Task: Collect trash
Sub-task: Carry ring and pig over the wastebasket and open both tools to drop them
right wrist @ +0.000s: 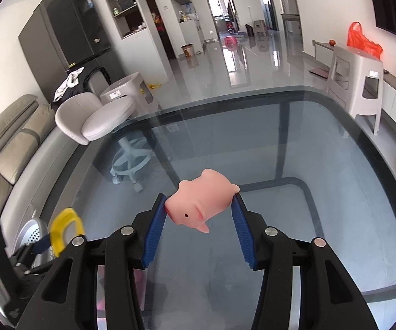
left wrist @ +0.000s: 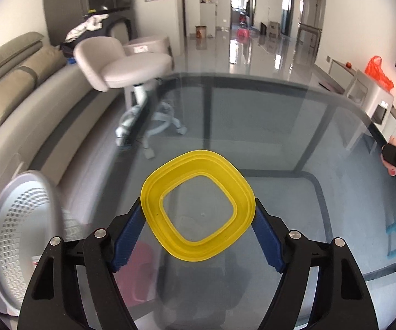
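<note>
Ahead, a wide glass worktop (right wrist: 335, 165) is being left bare to its rounded far edge. A yellow ring-shaped frame (left wrist: 198, 206), ridged and squarish, is being clamped between the left gripper (left wrist: 198, 228)'s blue ribbed pads. A soft pink pig toy (right wrist: 200, 200) is being squeezed in the right gripper (right wrist: 199, 220). A perforated grey basket (left wrist: 24, 228), blurred, is being cut off at lower left.

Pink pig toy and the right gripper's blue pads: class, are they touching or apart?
Touching. The right wrist view shows the pink pig toy lifted above the glass table, squeezed between both pads of the right gripper.
</note>
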{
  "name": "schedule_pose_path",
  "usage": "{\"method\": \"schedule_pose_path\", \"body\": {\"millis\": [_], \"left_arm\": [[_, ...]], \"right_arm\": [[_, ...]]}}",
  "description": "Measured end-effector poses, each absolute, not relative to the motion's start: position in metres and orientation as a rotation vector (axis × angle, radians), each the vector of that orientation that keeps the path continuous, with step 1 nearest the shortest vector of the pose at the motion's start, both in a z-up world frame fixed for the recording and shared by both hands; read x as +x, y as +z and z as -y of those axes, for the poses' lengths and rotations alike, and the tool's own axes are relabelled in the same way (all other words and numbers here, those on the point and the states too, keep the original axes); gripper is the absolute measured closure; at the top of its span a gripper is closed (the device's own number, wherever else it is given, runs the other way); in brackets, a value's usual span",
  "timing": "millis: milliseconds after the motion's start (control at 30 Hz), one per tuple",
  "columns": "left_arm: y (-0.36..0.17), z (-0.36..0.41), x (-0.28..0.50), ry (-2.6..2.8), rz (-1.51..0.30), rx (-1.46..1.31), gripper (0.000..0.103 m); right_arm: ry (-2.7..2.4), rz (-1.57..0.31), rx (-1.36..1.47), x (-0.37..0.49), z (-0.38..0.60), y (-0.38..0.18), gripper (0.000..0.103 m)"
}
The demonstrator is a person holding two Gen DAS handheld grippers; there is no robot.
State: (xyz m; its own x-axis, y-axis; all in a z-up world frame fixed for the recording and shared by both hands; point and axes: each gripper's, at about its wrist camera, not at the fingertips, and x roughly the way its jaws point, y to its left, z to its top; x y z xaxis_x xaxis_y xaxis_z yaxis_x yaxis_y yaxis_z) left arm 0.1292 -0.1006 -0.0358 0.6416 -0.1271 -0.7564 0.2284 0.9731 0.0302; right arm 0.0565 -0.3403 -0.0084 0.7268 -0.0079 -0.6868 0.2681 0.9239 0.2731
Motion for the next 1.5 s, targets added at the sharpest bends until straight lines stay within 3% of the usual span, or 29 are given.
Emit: {"method": "schedule_pose_path", "body": {"millis": [633, 1000, 1500], "left_arm": [[0.023, -0.085, 0.078, 0.027, -0.738, 0.05, 0.029], [-0.003, -0.165, 0.085, 0.118, -0.77, 0.001, 0.029], [-0.043, -0.206, 0.097, 0.172, -0.823, 0.017, 0.029]], "right_arm": [[0.112, -0.702, 0.249, 0.087, 0.158, 0.021, 0.056], [0.294, -0.759, 0.166, 0.105, 0.049, 0.004, 0.056], [0.398, -0.851, 0.021, 0.121, -0.029, -0.04, 0.056]]}}
